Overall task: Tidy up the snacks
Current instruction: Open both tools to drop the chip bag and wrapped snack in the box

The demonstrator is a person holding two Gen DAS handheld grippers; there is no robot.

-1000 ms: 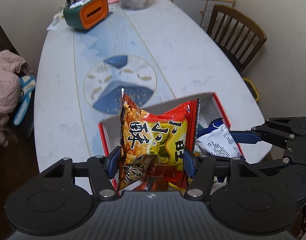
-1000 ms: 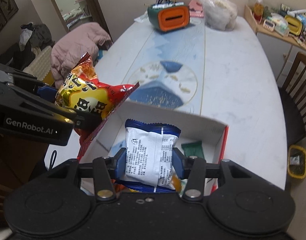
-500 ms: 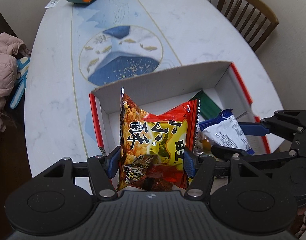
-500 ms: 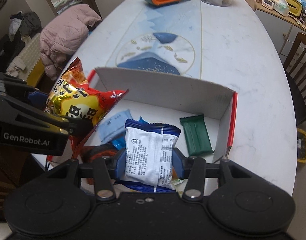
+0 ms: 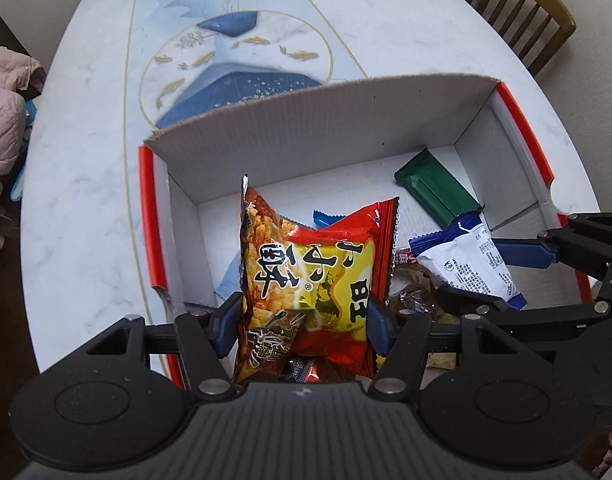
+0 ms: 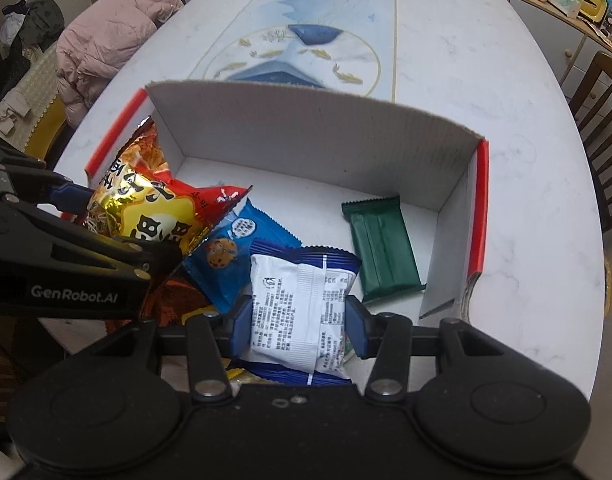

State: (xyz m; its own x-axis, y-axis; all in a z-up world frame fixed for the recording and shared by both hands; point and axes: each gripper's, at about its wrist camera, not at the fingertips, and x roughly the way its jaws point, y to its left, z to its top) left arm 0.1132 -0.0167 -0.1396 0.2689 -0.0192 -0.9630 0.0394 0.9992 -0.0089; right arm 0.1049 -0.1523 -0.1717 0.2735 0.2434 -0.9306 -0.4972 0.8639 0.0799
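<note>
Over the box: your two grippers hang side by side above the open cardboard box (image 6: pixel 318 128), which sits on the marbled surface (image 6: pixel 506 80).
Left gripper (image 5: pixel 301 314): clamped on the red and yellow crisp bag (image 5: pixel 318 264), pinched low across its width.
Right gripper (image 6: pixel 299 326): clamped on the white and blue packet (image 6: pixel 301 304), held near its lower half.
Handling: both look light, puffy and slick; I judge a firmer squeeze would crush the contents, so keep your hold near the sealed ends.
Box contents: a green bar (image 6: pixel 380 246) lies flat by the right wall; a blue cookie pack (image 6: pixel 229 256) lies to its left.
Pose: both grippers tilt downward, with each snack pointing forward into the box.
</note>
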